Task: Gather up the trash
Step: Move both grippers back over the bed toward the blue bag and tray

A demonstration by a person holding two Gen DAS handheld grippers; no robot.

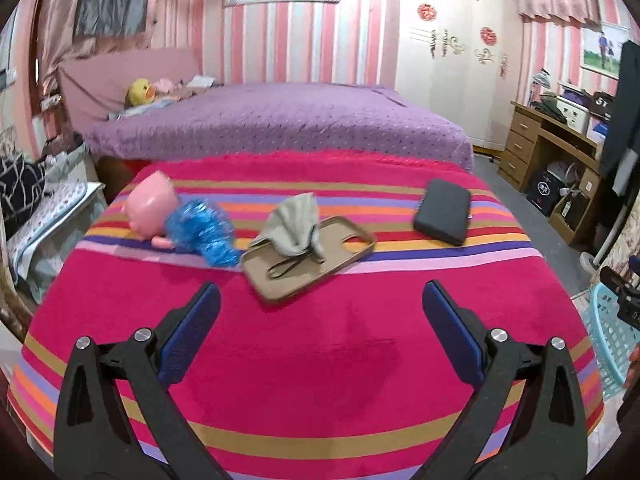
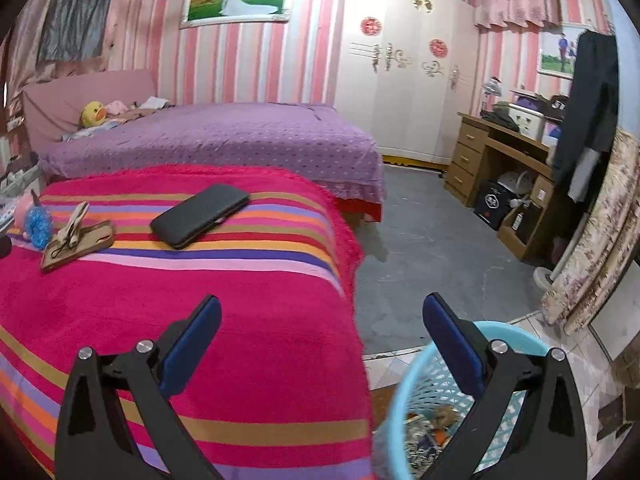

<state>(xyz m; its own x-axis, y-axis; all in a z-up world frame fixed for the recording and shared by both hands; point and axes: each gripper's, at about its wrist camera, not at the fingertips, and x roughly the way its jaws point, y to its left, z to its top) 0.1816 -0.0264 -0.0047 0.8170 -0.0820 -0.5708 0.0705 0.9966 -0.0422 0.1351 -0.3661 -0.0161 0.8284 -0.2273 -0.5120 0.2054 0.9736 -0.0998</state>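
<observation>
Left hand-held gripper (image 1: 320, 304) spread above striped blanket (image 1: 312, 360), empty

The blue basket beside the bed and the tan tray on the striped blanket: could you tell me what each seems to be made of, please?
The blue basket looks like moulded plastic: pale, evenly coloured, with a regular lattice of holes in its wall and a smooth rim. The tan tray looks like matte plastic or rubbery silicone, perhaps a phone case: thin raised edge, rounded corners, a cut-out near one end, no shine. The striped blanket seems a fuzzy woven textile.
</observation>
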